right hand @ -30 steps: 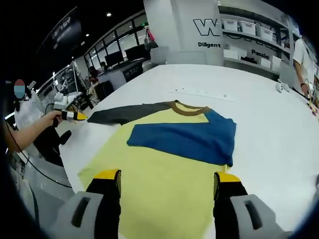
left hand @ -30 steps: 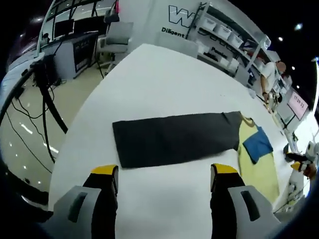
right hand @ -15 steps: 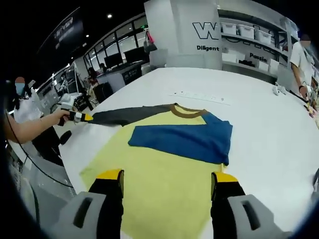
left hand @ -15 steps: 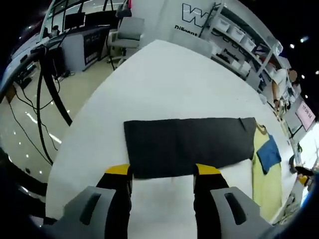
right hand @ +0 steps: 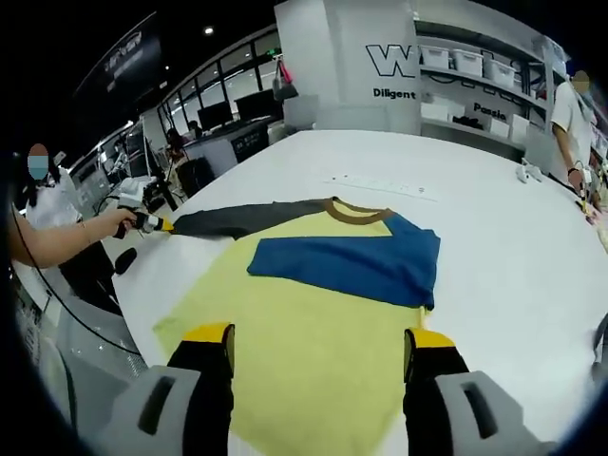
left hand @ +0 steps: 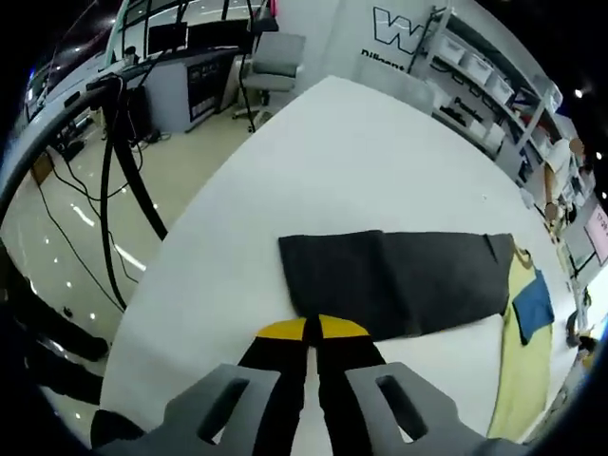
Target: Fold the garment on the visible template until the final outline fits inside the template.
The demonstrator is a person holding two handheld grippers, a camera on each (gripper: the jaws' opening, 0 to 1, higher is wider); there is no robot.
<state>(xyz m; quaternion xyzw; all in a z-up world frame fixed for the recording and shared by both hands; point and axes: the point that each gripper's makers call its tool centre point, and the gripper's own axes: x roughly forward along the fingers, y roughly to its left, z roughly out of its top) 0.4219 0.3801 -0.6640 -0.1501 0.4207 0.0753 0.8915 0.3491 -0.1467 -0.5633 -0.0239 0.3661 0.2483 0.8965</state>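
A yellow shirt (right hand: 304, 323) lies flat on the white table (right hand: 513, 247), brown collar (right hand: 356, 211) at the far end. Its blue sleeve (right hand: 351, 266) is folded across the chest. The dark grey sleeve (left hand: 408, 280) stretches straight out to the side. My left gripper (left hand: 312, 328) is shut on that sleeve's near edge close to the cuff. In the right gripper view it appears as the left gripper (right hand: 152, 223), held by a person's hand at the end of the grey sleeve (right hand: 247, 217). My right gripper (right hand: 318, 337) hovers open over the yellow body, nothing between its fingers.
The table's rounded edge (left hand: 190, 256) runs close by the cuff, with cables (left hand: 123, 190) and an office chair (left hand: 275, 57) on the floor beyond. A thin marked strip (right hand: 380, 185) lies past the collar. Shelves (right hand: 475, 66) and a standing person (right hand: 570, 104) are at the back.
My left gripper has moved in on the grey sleeve's near edge and its jaws have gone from wide open to shut. The right gripper stays open and almost still.
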